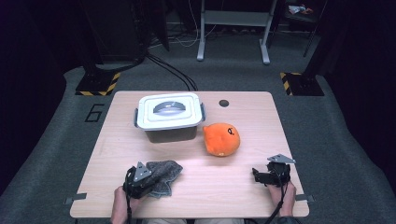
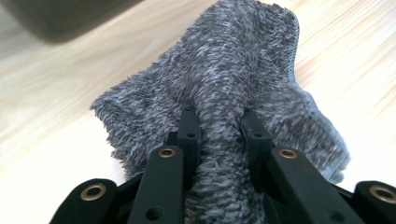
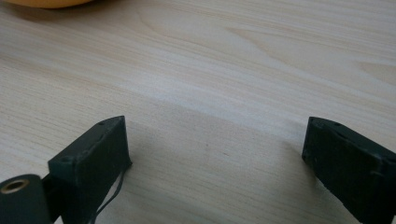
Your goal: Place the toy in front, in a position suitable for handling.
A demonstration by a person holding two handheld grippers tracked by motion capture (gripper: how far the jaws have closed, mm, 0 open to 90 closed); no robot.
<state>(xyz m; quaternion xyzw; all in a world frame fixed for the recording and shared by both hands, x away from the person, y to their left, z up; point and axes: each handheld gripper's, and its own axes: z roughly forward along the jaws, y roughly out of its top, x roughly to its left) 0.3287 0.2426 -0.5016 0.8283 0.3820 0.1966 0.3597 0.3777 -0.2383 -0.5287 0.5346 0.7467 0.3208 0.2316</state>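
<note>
The left gripper is lying low over the table, clamping a fold of the grey cloth; the right gripper is resting with jaws wide apart.

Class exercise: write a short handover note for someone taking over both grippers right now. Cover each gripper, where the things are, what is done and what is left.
Left gripper: shut on a fold of the grey cloth, which lies at the table's near left.
Right gripper: open, holding nothing, over bare wood at the near right.
Lidded box at the back, orange plush toy to its right.
Done: cloth gripped.
Left: probably lifting and moving the cloth; box lid still on.
</note>
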